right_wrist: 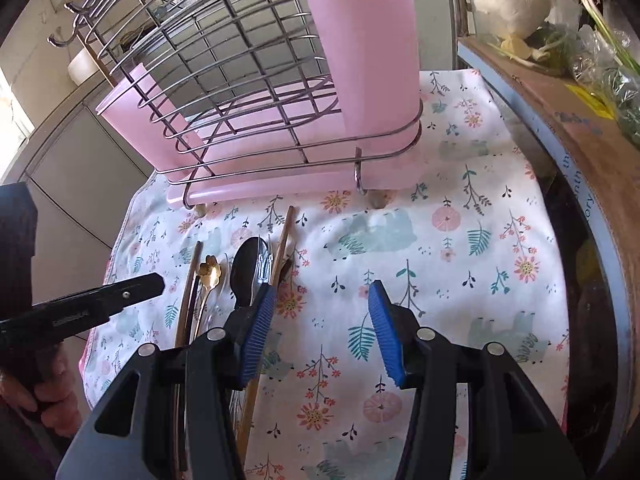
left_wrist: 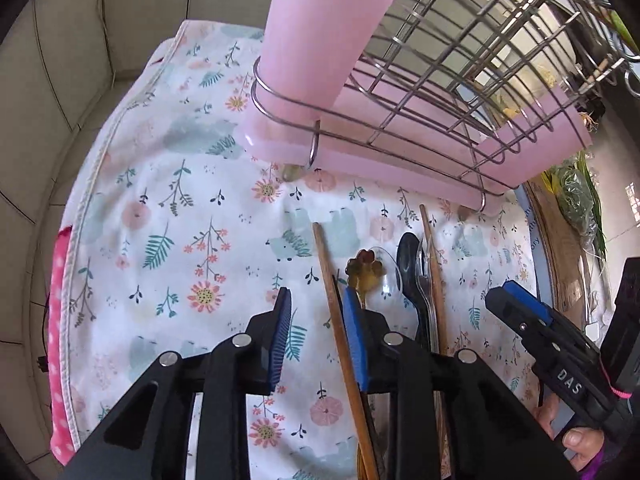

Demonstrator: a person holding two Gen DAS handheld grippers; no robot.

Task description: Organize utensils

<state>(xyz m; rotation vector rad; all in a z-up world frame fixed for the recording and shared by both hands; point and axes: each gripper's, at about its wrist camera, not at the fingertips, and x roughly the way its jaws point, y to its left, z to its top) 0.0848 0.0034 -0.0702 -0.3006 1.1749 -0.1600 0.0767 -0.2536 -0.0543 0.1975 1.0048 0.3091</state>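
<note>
While both grippers point down at the cloth, the scene reads as follows.

Left gripper (left_wrist: 316, 316): jaws spread, nothing between the blue pads; its right pad sits just beside a wooden chopstick (left_wrist: 332, 304), contact unclear.
Right gripper (right_wrist: 322, 332): jaws spread over bare cloth, nothing pinched; its left pad lies near the black spoon (right_wrist: 246, 276) and the other chopstick (right_wrist: 282, 240).
Utensils: lying in a loose row on the cloth in front of the rack, roughly parallel: two wooden chopsticks, a gold spoon with a flower-shaped end (left_wrist: 365, 270), a black spoon, and what looks like a clear plastic spoon (left_wrist: 425, 276) over it, hard to make out.
Rack (left_wrist: 440, 80): wire dish rack on a pink tray, with a tall pink cup holder (right_wrist: 368, 52) at one end, standing at the far side of the cloth.
Cloth (left_wrist: 168, 208): white floral print, spread under the rack and the utensils.
Hands: a person's fingers (left_wrist: 576, 440) wrap the right gripper's handle in the left view.
Side: cardboard box (right_wrist: 580, 128) with greens and a cabbage on top, right of the cloth.
</note>
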